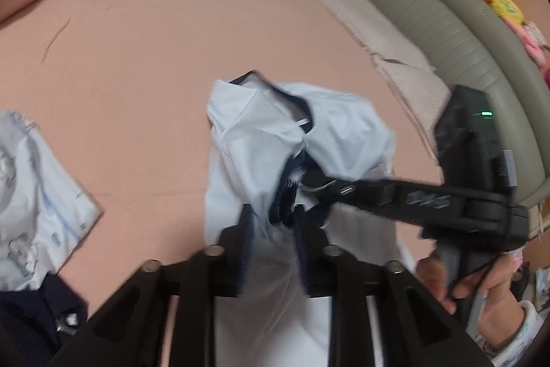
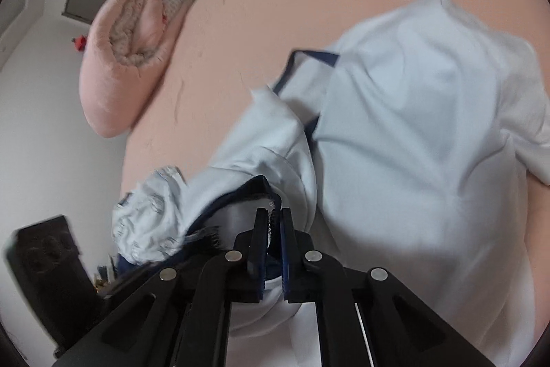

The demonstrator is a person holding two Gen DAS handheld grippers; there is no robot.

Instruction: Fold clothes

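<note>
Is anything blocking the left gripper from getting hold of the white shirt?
Nothing visible does. The white shirt already lies between the open left gripper. The right gripper, shut on its navy-trimmed edge, reaches in just ahead.

Right gripper (image 1: 309,181) arm: we see raised lettering, too blurred for us to read.
Printed cloth (image 1: 41,195): we make out marks, none legible.

Shirt (image 1: 261,140) on bed (image 1: 137,57); printed garment (image 1: 41,195) left.
</note>
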